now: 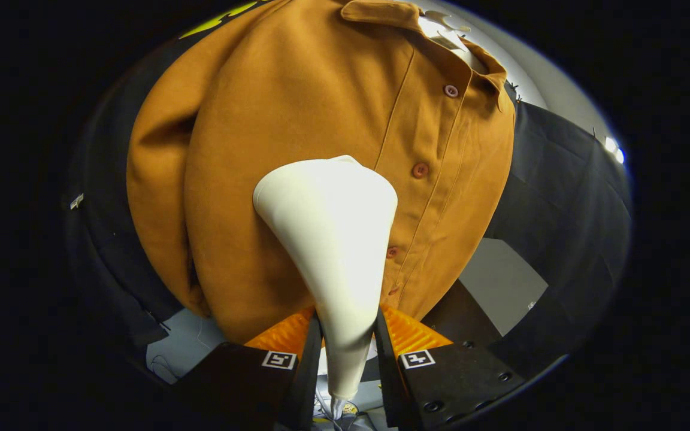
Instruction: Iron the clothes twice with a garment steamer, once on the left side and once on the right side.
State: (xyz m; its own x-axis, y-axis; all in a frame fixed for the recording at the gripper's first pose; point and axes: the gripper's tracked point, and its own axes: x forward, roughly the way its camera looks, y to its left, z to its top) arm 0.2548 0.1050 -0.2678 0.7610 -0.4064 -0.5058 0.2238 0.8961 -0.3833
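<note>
Fingers (348, 335) clamped on steamer (333, 239) handle — head against shirt (297, 120) beside button placket; keep head flat, stroke slow and straight.

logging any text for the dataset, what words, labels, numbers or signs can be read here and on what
No readable text anywhere.
Square black-and-white marker beside the steamer on the tool, which is shut on it: a pattern, no letters.
Matching marker on the other side: the same.
Shirt: no print or label visible.

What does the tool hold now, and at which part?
The tool holds the white cone-shaped garment steamer by its narrow handle, both fingers pressing it.
</note>
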